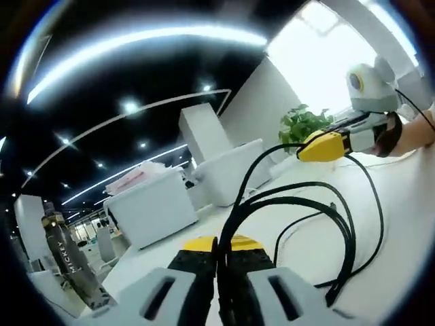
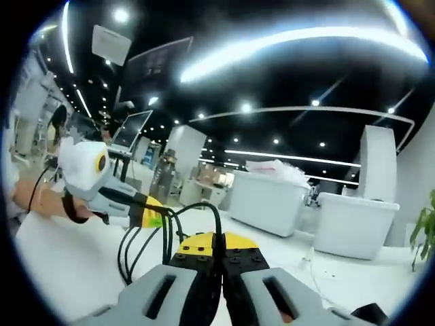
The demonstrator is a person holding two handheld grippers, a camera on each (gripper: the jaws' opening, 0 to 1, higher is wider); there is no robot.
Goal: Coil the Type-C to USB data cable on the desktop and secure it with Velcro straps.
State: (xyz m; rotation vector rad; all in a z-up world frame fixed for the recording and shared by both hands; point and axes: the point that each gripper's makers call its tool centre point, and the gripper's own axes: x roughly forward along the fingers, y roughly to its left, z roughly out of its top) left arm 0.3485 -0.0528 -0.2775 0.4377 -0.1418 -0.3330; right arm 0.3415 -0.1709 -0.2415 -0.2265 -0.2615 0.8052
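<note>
Here, in the left gripper view, the left hand-held gripper [image 1: 217, 248] has its yellow-tipped jaws pressed together on several bunched strands of the black cable [image 1: 299, 204], which rises from between them and loops out over the white surface [image 1: 401, 224]. Farther along, the right hand-held gripper [image 1: 304, 151] enters from the right and pinches another strand of the same cable at its yellow tips; a hand [image 1: 411, 132] holds it, cut off by the frame edge. To the left stands a dark bottle [image 1: 68, 265] with "MICKEY" printed down its side. Beyond the loops sit white boxes [image 1: 153, 207] and a green plant [image 1: 302, 125].

In the right gripper view, the right hand-held gripper [image 2: 219, 248] is likewise clamped on a cable [image 2: 204, 214] strand that arcs up from its closed tips. The left hand-held gripper [image 2: 163, 219] comes in from the left, clamping the gathered loops. The cable's plugs and any strap cannot be made out.
</note>
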